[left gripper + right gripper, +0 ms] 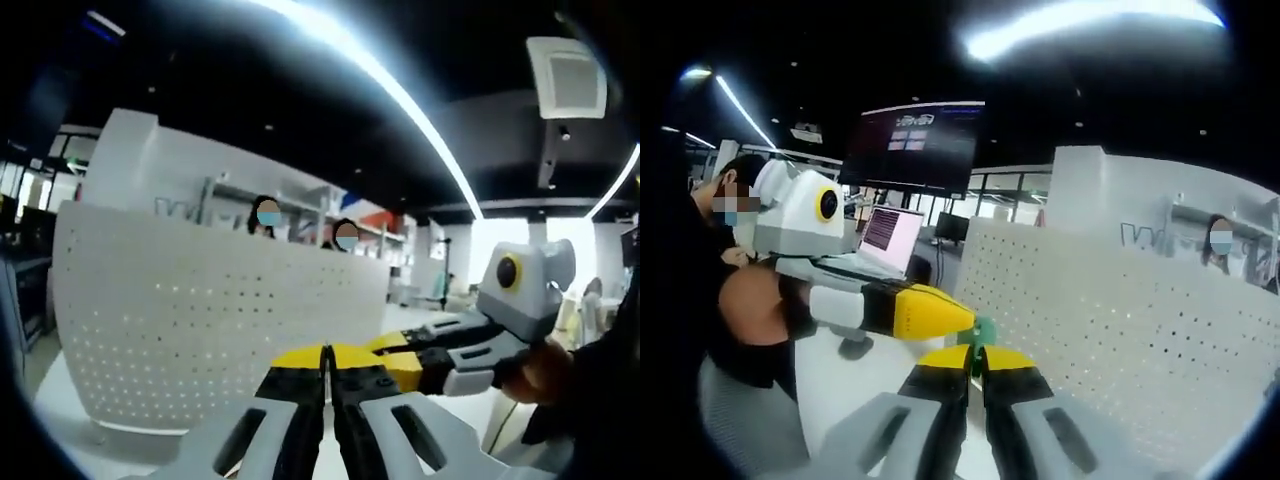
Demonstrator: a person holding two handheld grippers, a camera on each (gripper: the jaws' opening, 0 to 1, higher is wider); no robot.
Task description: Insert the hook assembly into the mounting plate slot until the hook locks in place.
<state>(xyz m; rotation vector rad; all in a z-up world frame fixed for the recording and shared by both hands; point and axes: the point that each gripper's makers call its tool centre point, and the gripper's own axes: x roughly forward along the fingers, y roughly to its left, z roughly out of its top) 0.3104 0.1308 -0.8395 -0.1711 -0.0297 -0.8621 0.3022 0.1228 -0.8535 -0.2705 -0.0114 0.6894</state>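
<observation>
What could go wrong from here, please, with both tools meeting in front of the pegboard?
1. The small green part is pinched at the very tip of the right tool, so it may slip or twist.
2. The left tool crowds the same spot, so the yellow tips could knock each other.
3. The white pegboard has many alike holes, and the part hides behind the tips, so aiming may be off.

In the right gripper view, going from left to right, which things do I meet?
Person's hand → left gripper with yellow tips → small green piece at the right gripper → white pegboard.
</observation>
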